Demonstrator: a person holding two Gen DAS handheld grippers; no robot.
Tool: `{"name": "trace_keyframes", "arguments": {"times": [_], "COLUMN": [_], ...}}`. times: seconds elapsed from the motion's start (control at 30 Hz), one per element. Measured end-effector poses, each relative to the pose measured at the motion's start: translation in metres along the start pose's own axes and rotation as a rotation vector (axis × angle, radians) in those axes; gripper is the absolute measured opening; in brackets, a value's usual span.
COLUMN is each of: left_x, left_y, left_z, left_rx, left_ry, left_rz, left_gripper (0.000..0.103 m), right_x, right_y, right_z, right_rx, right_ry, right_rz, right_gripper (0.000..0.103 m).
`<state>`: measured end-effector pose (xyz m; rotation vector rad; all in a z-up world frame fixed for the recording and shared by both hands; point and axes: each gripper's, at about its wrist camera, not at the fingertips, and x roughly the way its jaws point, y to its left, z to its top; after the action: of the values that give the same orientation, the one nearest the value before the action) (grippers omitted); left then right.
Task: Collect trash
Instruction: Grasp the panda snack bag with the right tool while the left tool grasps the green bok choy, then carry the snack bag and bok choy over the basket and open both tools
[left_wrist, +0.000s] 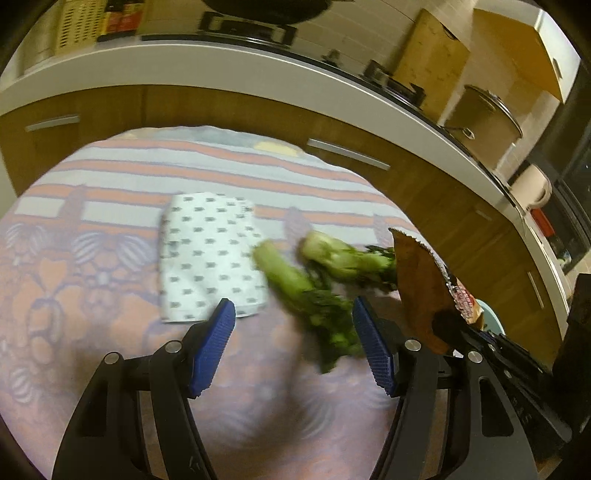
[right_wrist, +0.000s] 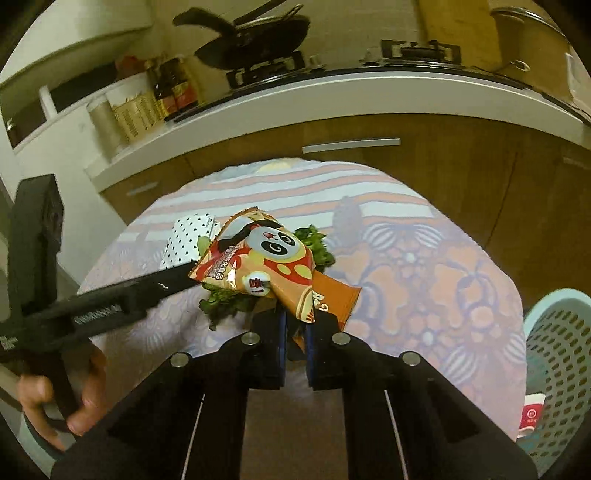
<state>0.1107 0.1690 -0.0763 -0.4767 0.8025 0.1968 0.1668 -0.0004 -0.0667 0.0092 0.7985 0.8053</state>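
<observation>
Mid-collection, I judge: snack wrapper (right_wrist: 269, 266) already lifted off the surface (right_wrist: 424, 266), pinched in my right gripper (right_wrist: 294, 347), fingers nearly together on its lower edge. Next: carry it to the perforated basket (right_wrist: 557, 332), lower right of frame. Left gripper (left_wrist: 293, 347) fingers wide, holding nothing, poised over leafy greens (left_wrist: 314, 295) beside the dotted napkin (left_wrist: 207, 254).
</observation>
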Motion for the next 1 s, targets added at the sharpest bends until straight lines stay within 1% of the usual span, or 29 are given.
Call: {"name": "trace_keyframes", "arguments": {"times": [0.1, 0.2, 0.3, 0.4, 0.47, 0.57, 0.6, 0.67, 0.7, 0.8, 0.9, 1.0], "left_x": [0.010, 0.019, 0.014, 0.019, 0.021, 0.025, 0.026, 0.025, 0.023, 0.013, -0.005, -0.024], "left_y": [-0.011, -0.017, -0.016, -0.015, -0.015, -0.017, -0.017, -0.017, -0.018, -0.020, -0.029, -0.040], "left_z": [0.004, 0.005, 0.000, -0.002, 0.000, 0.004, 0.004, 0.004, 0.003, 0.000, -0.005, -0.009], "left_rx": [-0.001, -0.029, -0.047, -0.048, -0.052, -0.043, -0.040, -0.027, -0.022, -0.016, 0.015, 0.032], "left_ry": [0.009, 0.034, 0.009, 0.022, 0.008, 0.007, 0.007, -0.003, -0.009, -0.031, -0.071, -0.111], "left_rz": [0.002, 0.020, 0.018, 0.039, 0.047, 0.073, 0.081, 0.092, 0.093, 0.067, 0.036, -0.023], "left_gripper": [0.060, 0.051, 0.050, 0.050, 0.047, 0.035, 0.029, 0.025, 0.021, 0.019, 0.018, 0.018], "right_x": [-0.006, -0.011, -0.015, -0.016, -0.016, -0.020, -0.021, -0.024, -0.025, -0.030, -0.038, -0.051], "right_y": [-0.003, -0.007, -0.012, -0.018, -0.018, -0.019, -0.020, -0.020, -0.020, -0.020, -0.021, -0.024], "right_z": [0.000, -0.001, -0.002, -0.002, -0.001, -0.001, -0.001, -0.001, -0.001, -0.001, 0.000, 0.001], "right_rx": [-0.003, 0.001, 0.006, 0.017, 0.018, 0.020, 0.021, 0.020, 0.017, 0.011, 0.005, 0.007], "right_ry": [-0.010, -0.018, -0.024, -0.024, -0.026, -0.035, -0.039, -0.045, -0.047, -0.055, -0.072, -0.099], "right_rz": [-0.013, -0.024, -0.033, -0.032, -0.033, -0.033, -0.034, -0.040, -0.045, -0.052, -0.062, -0.070], "right_gripper": [0.006, 0.006, 0.006, 0.006, 0.006, 0.006, 0.006, 0.006, 0.006, 0.006, 0.006, 0.006]}}
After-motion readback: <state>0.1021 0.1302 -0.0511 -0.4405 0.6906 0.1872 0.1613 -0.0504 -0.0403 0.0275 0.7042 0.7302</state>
